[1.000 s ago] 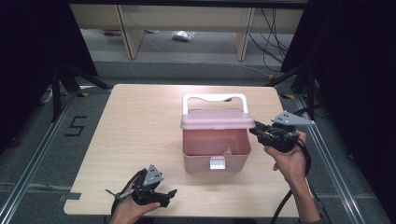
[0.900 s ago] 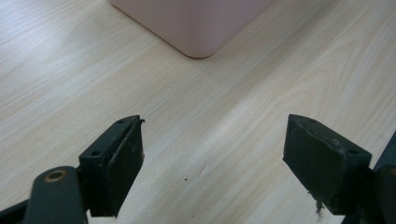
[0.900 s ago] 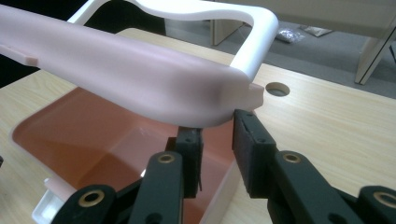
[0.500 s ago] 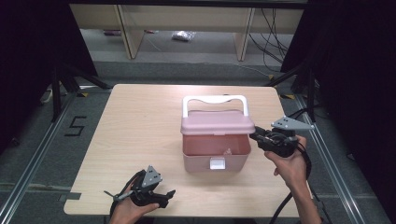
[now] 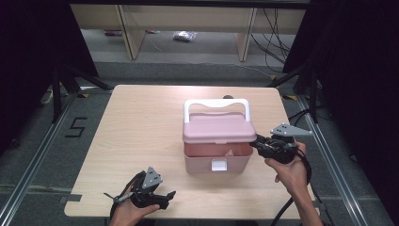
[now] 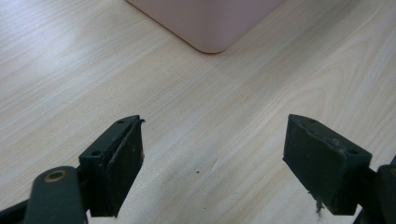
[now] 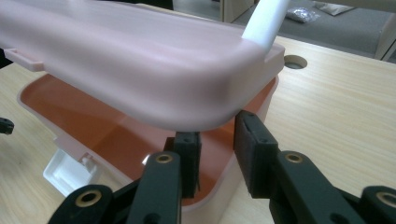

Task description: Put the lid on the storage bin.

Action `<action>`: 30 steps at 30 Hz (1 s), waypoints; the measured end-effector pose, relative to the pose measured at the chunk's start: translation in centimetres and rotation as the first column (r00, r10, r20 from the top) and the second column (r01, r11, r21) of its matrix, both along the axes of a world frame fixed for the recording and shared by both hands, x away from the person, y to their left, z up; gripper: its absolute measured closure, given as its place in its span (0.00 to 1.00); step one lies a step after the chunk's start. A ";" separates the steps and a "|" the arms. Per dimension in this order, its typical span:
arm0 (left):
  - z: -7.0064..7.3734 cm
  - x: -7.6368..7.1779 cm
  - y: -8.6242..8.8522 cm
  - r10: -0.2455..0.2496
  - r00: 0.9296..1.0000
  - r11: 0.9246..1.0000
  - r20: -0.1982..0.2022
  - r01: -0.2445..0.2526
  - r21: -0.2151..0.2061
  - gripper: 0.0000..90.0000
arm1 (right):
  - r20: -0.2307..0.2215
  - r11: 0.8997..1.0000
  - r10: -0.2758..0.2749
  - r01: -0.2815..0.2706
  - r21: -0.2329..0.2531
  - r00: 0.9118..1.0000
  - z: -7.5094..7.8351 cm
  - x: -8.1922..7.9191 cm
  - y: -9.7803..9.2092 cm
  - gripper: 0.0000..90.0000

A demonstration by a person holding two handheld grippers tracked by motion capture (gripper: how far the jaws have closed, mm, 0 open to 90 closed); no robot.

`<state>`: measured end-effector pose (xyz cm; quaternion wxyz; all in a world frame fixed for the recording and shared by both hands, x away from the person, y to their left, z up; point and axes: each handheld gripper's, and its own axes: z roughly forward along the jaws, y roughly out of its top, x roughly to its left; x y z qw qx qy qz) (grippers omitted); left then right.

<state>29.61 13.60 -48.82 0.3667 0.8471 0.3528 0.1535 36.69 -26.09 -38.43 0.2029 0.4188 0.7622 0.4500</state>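
From the high view: pink box [image 5: 217, 143] on the desk [image 5: 136, 122], lid ajar, right gripper [image 5: 259, 144] at its right edge, left gripper [image 5: 165, 197] well apart. Left gripper view: fingers [image 6: 114, 161] spread wide, empty, box corner ahead. Right gripper view: fingers [image 7: 254, 154] slightly parted astride the box wall, beneath the lid [image 7: 140, 60]; nearer hand.

Light wooden table [image 5: 141, 132], pink box [image 5: 216, 162] standing right of centre, white latch facing front
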 end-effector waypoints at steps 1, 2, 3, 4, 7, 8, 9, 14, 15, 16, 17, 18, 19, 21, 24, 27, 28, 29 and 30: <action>0.0 0.0 0.0 -0.002 1.000 1.000 0.001 0.002 0.004 0.22 | 0.008 1.000 0.008 -0.008 -0.011 1.000 0.0 0.1 -0.1 0.79; 0.0 0.0 0.0 -0.001 1.000 1.000 0.002 0.001 0.001 0.22 | -0.007 1.000 0.006 -0.006 -0.017 1.000 0.0 -0.1 -0.1 0.79; 0.0 0.0 0.1 -0.001 1.000 1.000 0.002 0.001 0.001 0.22 | -0.033 1.000 0.001 -0.001 0.000 0.999 -0.1 -0.2 0.0 0.79; 0.0 0.0 0.1 -0.001 1.000 1.000 0.003 0.001 0.002 0.22 | -0.016 1.000 0.006 -0.006 -0.004 1.000 -0.2 -0.2 0.0 0.79; -0.1 -0.1 -0.1 0.029 1.000 0.999 0.008 -0.029 -0.029 0.22 | -0.022 1.000 0.007 -0.007 0.009 1.000 -0.3 -0.3 0.0 0.79; -0.1 -0.1 -0.1 0.030 1.000 0.999 0.007 -0.029 -0.027 0.22 | -0.018 1.000 0.013 -0.014 -0.009 1.000 -0.2 -0.4 -0.2 0.78; -0.1 0.0 0.0 0.021 1.000 1.000 0.008 -0.021 -0.016 0.22 | -0.025 1.000 0.016 -0.016 -0.013 1.000 -0.2 -0.5 -0.2 0.78; 0.0 0.1 0.0 0.026 1.000 1.000 0.011 -0.026 -0.006 0.22 | -0.040 1.000 0.015 -0.016 -0.017 0.999 -0.5 -1.0 -0.2 0.77; 0.0 0.0 0.0 0.027 1.000 1.000 0.009 -0.027 -0.008 0.22 | -0.030 0.999 0.030 -0.031 -0.017 0.999 -0.6 -0.9 -0.3 0.78; 0.0 0.0 0.0 0.021 1.000 1.000 0.005 -0.020 -0.017 0.22 | -0.037 0.999 0.025 -0.026 -0.023 0.999 -0.6 -1.0 -0.4 0.78; 0.1 0.0 0.0 0.017 1.000 1.000 0.009 -0.017 -0.002 0.22 | -0.038 0.999 0.024 -0.025 -0.022 0.999 -0.7 -1.1 -0.4 0.78; 0.0 0.0 0.0 0.020 1.000 1.000 0.009 -0.020 -0.011 0.22 | -0.042 1.000 0.025 -0.026 -0.008 0.999 -0.8 -1.2 -0.4 0.78; 0.2 0.0 0.2 -0.007 1.000 1.000 0.002 0.007 0.022 0.22 | -0.047 1.000 0.021 -0.022 -0.015 0.999 -0.8 -1.3 -0.4 0.78; 0.1 0.0 0.0 0.022 1.000 1.000 0.008 -0.022 -0.006 0.22 | -0.052 0.999 0.022 -0.023 -0.022 0.998 -1.0 -1.4 -0.4 0.78; 0.1 0.0 0.3 0.002 1.000 1.000 -0.001 -0.002 0.008 0.22 | -0.050 0.999 0.030 -0.032 -0.024 0.998 -1.2 -1.5 -0.5 0.78; 0.2 0.0 0.4 0.006 1.000 1.000 0.002 -0.006 0.015 0.22 | -0.052 0.999 0.033 -0.033 -0.011 0.998 -1.3 -1.7 -0.5 0.78; 0.2 0.0 0.5 0.003 1.000 1.000 0.000 -0.003 0.014 0.22 | -0.041 0.999 0.033 -0.034 -0.029 0.999 -1.3 -1.7 -0.7 0.78; 0.1 0.0 0.3 0.022 1.000 1.000 0.004 -0.022 -0.015 0.22 | -0.045 0.999 0.028 -0.029 -0.014 0.999 -1.3 -1.9 -0.6 0.78; 0.1 0.0 0.3 0.021 1.000 1.000 0.003 -0.021 -0.014 0.22 | -0.053 1.000 0.021 -0.022 -0.017 0.998 -1.2 -2.0 -0.7 0.77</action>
